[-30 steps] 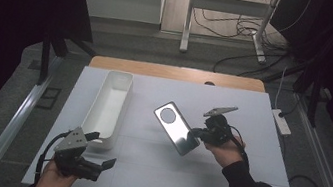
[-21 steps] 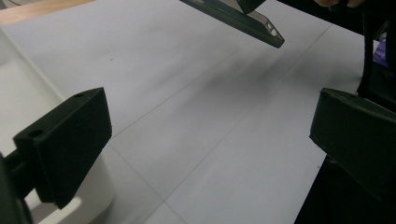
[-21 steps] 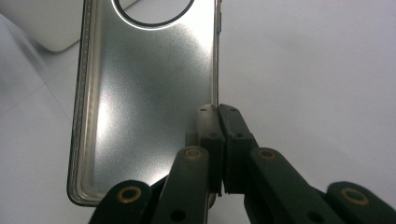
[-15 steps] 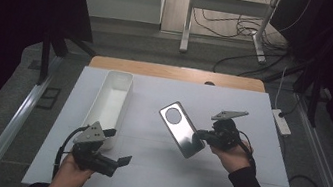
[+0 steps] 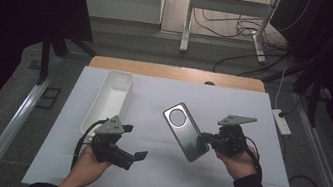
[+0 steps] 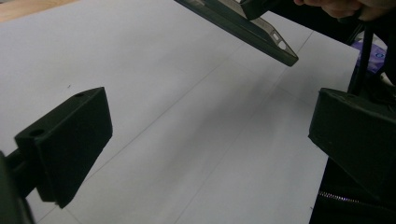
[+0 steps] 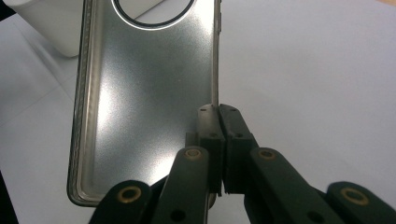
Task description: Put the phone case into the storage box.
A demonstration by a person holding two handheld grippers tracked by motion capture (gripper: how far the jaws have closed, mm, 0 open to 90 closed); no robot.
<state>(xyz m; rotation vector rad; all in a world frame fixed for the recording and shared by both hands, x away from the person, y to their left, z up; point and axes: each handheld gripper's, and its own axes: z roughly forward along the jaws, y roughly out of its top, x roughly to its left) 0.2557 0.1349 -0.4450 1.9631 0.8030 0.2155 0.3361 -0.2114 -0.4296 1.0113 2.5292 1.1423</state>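
Above the table [image 5: 150, 182], right tool [image 7: 218, 112] clamped on phone case [image 7: 144, 93] edge.

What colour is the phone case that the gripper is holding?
The phone case is shiny silvery grey with a dark rim, clearest in the right gripper view.

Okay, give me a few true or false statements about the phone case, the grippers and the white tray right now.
1. The right gripper is shut on the phone case. True.
2. The case lies flat in the white tray. False: it is held above the table, right of the tray.
3. The left gripper is open with nothing between its jaws. True.
4. The case has a round cutout. True.
5. The left gripper holds the tray. False: it holds nothing.
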